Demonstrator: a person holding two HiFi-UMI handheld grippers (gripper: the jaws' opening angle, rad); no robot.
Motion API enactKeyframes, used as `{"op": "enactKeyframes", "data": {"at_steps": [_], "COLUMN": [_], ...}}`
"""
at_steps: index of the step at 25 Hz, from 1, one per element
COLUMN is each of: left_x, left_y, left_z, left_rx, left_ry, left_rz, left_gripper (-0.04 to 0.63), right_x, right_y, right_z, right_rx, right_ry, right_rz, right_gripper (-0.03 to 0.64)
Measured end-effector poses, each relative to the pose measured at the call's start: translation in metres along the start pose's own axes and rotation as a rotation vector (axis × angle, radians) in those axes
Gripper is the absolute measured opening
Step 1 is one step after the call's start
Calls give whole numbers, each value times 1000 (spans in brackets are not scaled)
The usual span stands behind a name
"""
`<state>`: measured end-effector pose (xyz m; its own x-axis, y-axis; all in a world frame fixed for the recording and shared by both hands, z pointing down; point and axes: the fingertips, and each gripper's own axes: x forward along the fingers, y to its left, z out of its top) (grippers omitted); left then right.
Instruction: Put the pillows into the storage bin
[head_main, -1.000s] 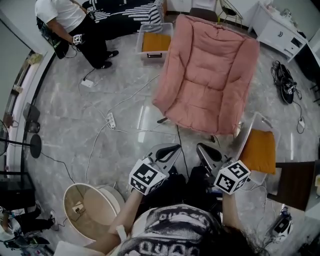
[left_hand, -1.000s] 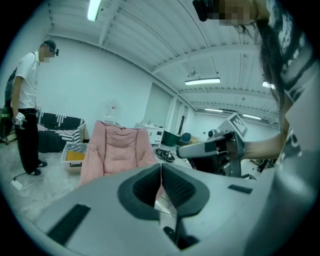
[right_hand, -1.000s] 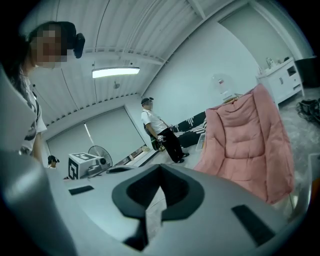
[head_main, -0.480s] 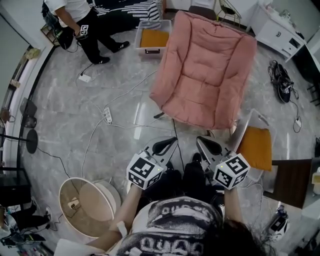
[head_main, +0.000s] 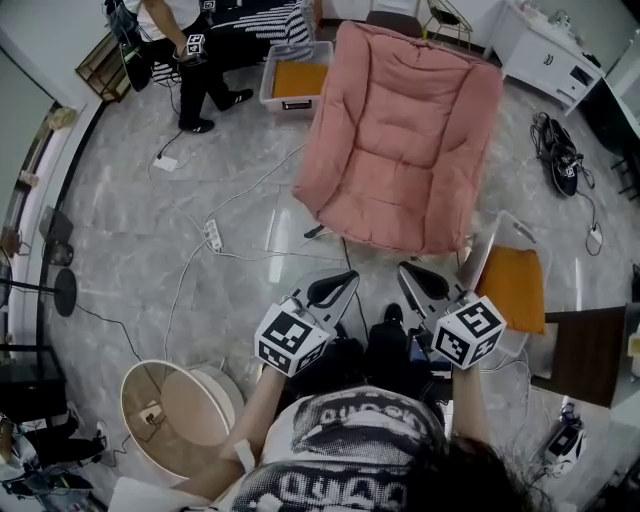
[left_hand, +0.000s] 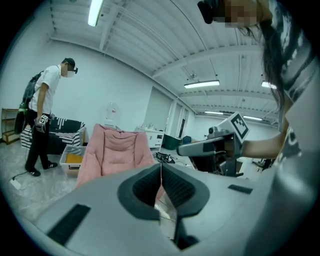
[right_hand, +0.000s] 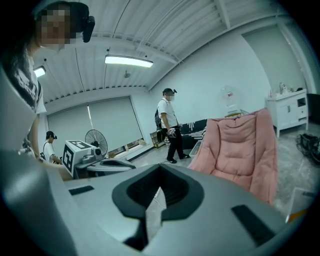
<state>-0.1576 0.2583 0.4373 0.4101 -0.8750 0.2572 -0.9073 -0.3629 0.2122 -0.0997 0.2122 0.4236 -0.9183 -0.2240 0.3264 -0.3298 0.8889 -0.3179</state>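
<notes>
An orange pillow (head_main: 300, 78) lies in a clear storage bin (head_main: 268, 90) on the floor beyond the pink lounge chair (head_main: 400, 130). A second orange pillow (head_main: 512, 288) lies in another bin (head_main: 480, 262) to the right of my hands. My left gripper (head_main: 345, 278) and right gripper (head_main: 408, 270) are held side by side in front of my body, both pointing at the chair and far from either pillow. Both are shut with nothing between the jaws. In the left gripper view the far bin (left_hand: 72, 159) shows left of the chair (left_hand: 117, 150).
Cables and a power strip (head_main: 213, 235) run across the marble floor. A round beige tub (head_main: 180, 415) stands at my left. A person (head_main: 165, 20) stands by the far bin. Shoes (head_main: 555, 150), a white cabinet (head_main: 545, 50) and a dark table (head_main: 585, 360) line the right side.
My right gripper has shifted slightly and rolled, its marker cube now tilted differently. The person at the back has stepped along towards the far bin. Both grippers stay shut.
</notes>
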Motion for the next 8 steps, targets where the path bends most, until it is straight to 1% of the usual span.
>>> {"op": "enactKeyframes", "data": {"at_steps": [8], "left_x": [-3], "left_y": [0], "left_z": [-5], "left_rx": [6], "left_ry": [15], "left_rz": [-4], "left_gripper": [12], "right_x": [0], "right_y": [-2], "right_z": [-3], "right_rx": [8], "right_ry": [-7], "right_rz": [-11], "right_gripper": [-3]}}
